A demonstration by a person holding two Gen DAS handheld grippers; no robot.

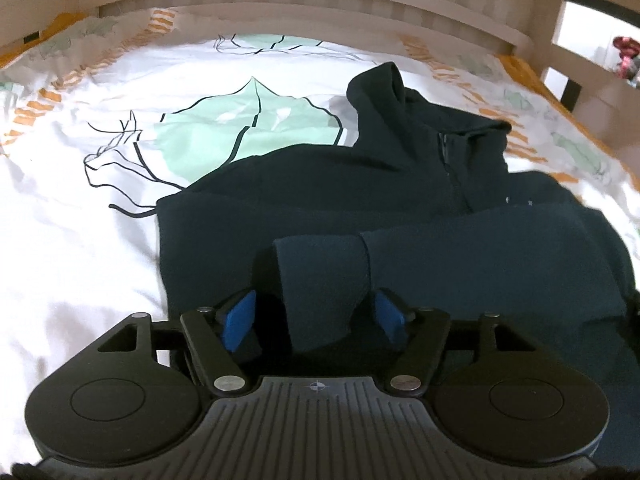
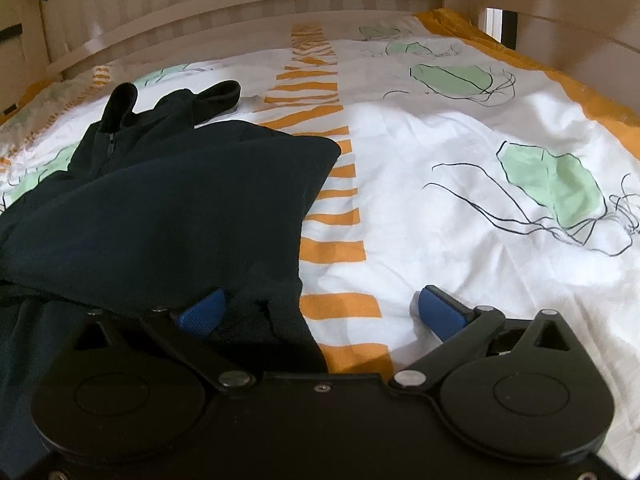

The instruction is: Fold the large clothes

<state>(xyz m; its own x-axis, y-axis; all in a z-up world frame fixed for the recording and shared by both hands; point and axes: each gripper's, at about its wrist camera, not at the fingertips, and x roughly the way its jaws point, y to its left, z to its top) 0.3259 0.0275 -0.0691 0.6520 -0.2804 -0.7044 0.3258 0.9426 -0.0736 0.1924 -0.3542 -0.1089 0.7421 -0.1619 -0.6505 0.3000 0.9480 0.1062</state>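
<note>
A dark navy zip-up hoodie (image 1: 304,200) lies on the bed, hood toward the headboard, one sleeve folded across its body. The sleeve cuff (image 1: 320,272) lies between the blue pads of my left gripper (image 1: 316,316), whose jaws stand open around it. In the right wrist view the hoodie (image 2: 168,208) fills the left side, folded over itself. My right gripper (image 2: 320,312) is open wide; its left pad (image 2: 202,312) touches the hoodie's edge and its right pad (image 2: 440,312) is over bare sheet.
The white duvet (image 2: 440,220) has green leaf prints and orange stripes (image 2: 332,248). A pale wooden headboard (image 1: 280,8) runs along the far side. A bed rail and shelf (image 1: 592,72) stand at the right.
</note>
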